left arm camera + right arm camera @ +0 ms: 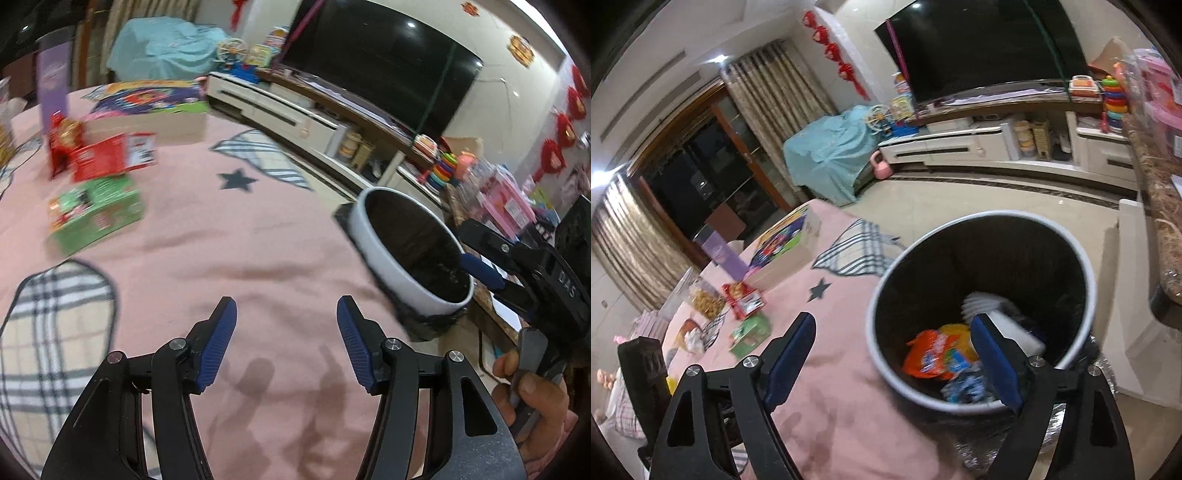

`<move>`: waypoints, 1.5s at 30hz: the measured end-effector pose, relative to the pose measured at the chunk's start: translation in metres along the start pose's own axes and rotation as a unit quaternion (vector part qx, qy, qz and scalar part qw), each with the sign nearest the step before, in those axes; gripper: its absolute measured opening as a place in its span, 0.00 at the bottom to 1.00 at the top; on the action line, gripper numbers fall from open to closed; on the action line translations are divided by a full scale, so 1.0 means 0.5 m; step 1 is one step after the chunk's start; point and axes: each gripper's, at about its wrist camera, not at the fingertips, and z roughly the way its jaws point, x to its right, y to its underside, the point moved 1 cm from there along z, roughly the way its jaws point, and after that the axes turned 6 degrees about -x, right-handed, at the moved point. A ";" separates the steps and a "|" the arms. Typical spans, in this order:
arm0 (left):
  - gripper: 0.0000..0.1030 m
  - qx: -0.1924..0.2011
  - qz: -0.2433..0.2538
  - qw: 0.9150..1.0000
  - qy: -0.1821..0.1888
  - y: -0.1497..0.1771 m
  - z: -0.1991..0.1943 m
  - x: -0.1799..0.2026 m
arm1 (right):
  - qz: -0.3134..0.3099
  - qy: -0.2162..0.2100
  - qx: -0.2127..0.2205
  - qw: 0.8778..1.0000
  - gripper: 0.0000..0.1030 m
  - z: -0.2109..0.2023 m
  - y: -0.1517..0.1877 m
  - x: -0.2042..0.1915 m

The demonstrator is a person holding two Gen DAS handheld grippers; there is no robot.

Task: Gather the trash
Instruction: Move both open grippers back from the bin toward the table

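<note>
Blue-padded right gripper (894,354) hangs wide and empty over my bin (1086,266); left gripper (286,314), half-open and empty, next reaches ahead-left for the green box (96,214).

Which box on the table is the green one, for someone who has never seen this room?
Start at the round table under the pink cloth. On its far side sits a cluster of snack packages. The flat green cardboard box lies nearest the table's middle, just in front of the red cardboard box, the only green one there.
</note>
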 end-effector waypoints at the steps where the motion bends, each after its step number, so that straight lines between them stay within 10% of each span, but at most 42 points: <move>1: 0.56 0.002 -0.007 1.000 -0.003 0.005 -0.006 -0.014 | -0.004 -0.004 -0.003 1.000 0.85 0.004 0.006 -0.012; 45: 0.58 0.040 -0.141 0.984 -0.104 0.098 -0.154 -0.373 | -0.113 -0.094 -0.107 0.983 0.89 0.195 0.137 -0.302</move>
